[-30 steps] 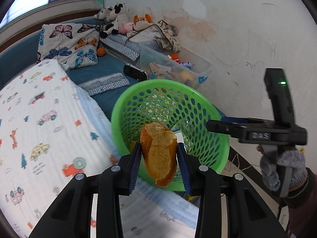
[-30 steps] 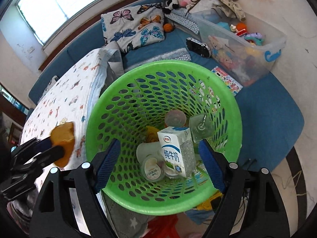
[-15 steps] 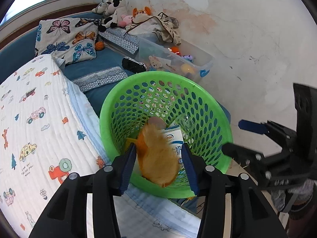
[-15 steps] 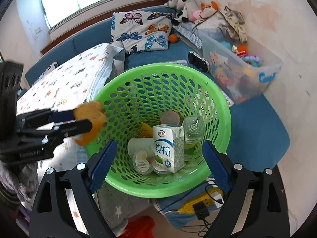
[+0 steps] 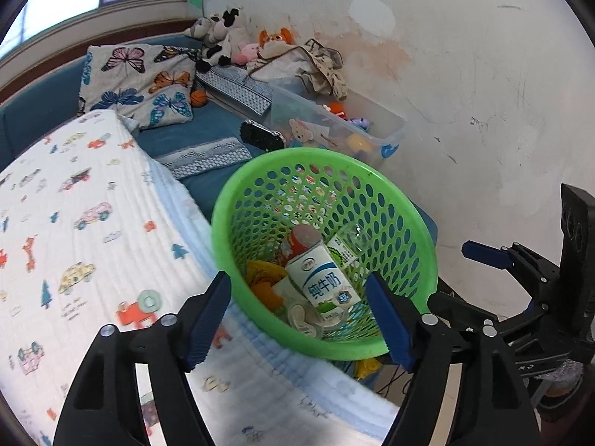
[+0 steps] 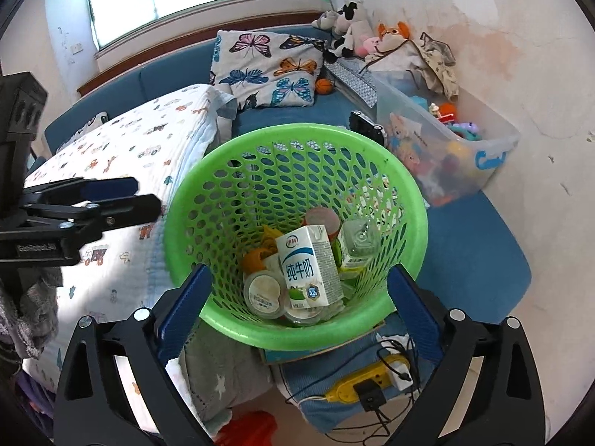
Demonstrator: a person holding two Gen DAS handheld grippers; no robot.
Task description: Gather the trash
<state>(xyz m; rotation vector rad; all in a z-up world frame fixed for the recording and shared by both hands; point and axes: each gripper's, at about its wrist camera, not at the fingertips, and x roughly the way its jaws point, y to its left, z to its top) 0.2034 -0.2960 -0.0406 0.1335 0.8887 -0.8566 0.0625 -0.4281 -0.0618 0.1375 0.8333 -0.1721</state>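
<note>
A green perforated basket (image 5: 405,208) (image 6: 412,193) stands beside the bed. In it lie a white milk carton (image 5: 321,284) (image 6: 308,265), a piece of bread (image 5: 266,286) (image 6: 253,258), yoghurt cups (image 6: 262,291) and a clear bottle (image 6: 359,239). My left gripper (image 5: 301,321) is open and empty just above the basket's near rim; it also shows from the side in the right wrist view (image 6: 122,200). My right gripper (image 6: 297,314) is open and empty over the basket's near rim; it also shows at the right of the left wrist view (image 5: 472,278).
A bed with a car-print quilt (image 5: 74,230) lies to the left. A clear toy bin (image 6: 446,145), a butterfly pillow (image 6: 267,70) and plush toys (image 6: 353,37) sit on the blue cushion behind. A yellow power strip (image 6: 372,383) with cables lies below the basket.
My left gripper moved over the basket and opened; the bread it held dropped into the basket. My right gripper stayed open and drew back a little.
</note>
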